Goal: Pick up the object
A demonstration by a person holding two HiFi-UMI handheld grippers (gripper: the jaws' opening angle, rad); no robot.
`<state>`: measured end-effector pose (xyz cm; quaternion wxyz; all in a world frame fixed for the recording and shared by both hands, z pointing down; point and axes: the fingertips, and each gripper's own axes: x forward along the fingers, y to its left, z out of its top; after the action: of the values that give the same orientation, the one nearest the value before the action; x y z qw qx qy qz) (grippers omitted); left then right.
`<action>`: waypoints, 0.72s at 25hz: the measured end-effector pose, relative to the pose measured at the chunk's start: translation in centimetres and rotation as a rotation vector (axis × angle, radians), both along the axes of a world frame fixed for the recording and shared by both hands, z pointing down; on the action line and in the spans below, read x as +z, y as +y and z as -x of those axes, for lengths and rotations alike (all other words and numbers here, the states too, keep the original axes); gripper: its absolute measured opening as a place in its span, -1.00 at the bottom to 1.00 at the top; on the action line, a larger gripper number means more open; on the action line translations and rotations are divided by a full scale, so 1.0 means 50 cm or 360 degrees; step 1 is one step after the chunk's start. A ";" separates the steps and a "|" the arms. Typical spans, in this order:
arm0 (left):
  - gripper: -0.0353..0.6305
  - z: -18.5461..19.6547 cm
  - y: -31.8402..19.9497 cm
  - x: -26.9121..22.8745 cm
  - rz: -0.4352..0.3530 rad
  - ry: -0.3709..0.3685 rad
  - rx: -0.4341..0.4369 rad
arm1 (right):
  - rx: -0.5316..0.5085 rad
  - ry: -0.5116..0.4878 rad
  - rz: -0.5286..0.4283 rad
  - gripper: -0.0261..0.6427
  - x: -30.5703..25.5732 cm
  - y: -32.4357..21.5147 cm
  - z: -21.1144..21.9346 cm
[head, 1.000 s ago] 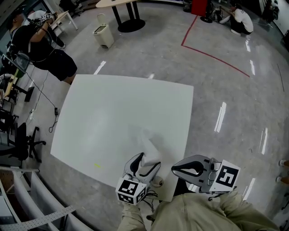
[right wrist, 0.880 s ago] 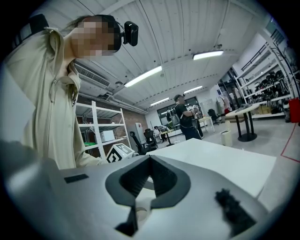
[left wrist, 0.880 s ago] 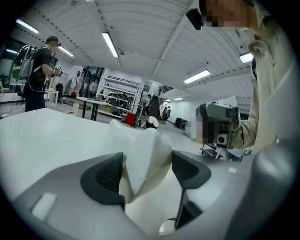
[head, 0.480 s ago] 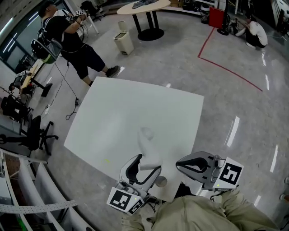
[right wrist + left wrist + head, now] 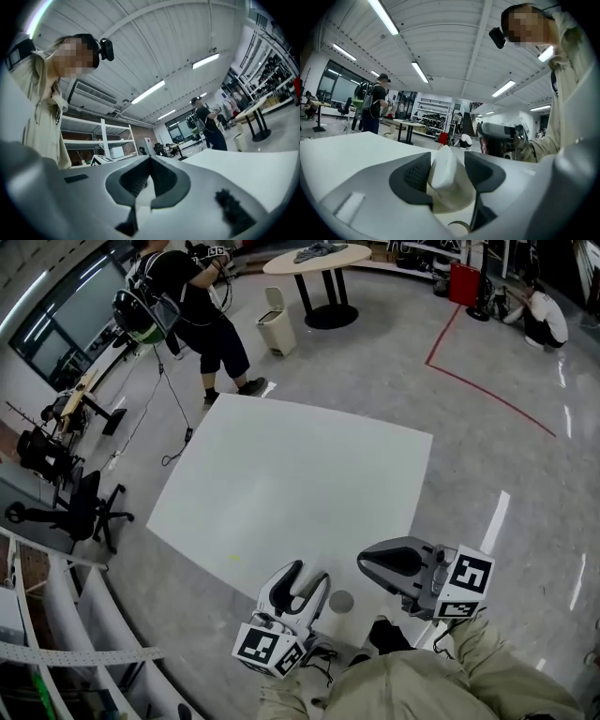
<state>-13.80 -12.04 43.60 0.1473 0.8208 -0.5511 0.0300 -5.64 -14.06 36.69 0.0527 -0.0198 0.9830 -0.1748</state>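
The left tool (image 5: 309, 574) has just been closing its jaws and now grips the white object (image 5: 443, 169), which has gone from the counter (image 5: 281, 474). The pick-up looks made. The right tool (image 5: 150, 158), lower right, is closed and empty.

Glossy grey floor (image 5: 469, 484) mirrors the ceiling strip lights (image 5: 419, 71) — a red line (image 5: 492, 397) marks it (far right); round table (image 5: 319, 256), pale bin (image 5: 278, 324) beyond, office chair (image 5: 84, 512) near the windows (image 5: 70, 310).

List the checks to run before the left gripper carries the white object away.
1. White object between the jaws of the left gripper, which have just been closing: ok.
2. Pads on both its sides: ok.
3. Its base clear of the table: cannot tell.
4. Right gripper shut, empty, off to the side: ok.
5. Standing person well beyond the table: ok.
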 end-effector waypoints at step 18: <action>-0.22 -0.036 0.233 -0.122 -0.0277 -0.0036 0.0128 | 0.0073 0.0069 -0.0201 -0.91 -0.042 0.234 -0.027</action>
<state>-11.98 -0.38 37.49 0.0678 0.8516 -0.5197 -0.0027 -4.26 -2.38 34.60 0.0363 -0.0426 0.9923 -0.1108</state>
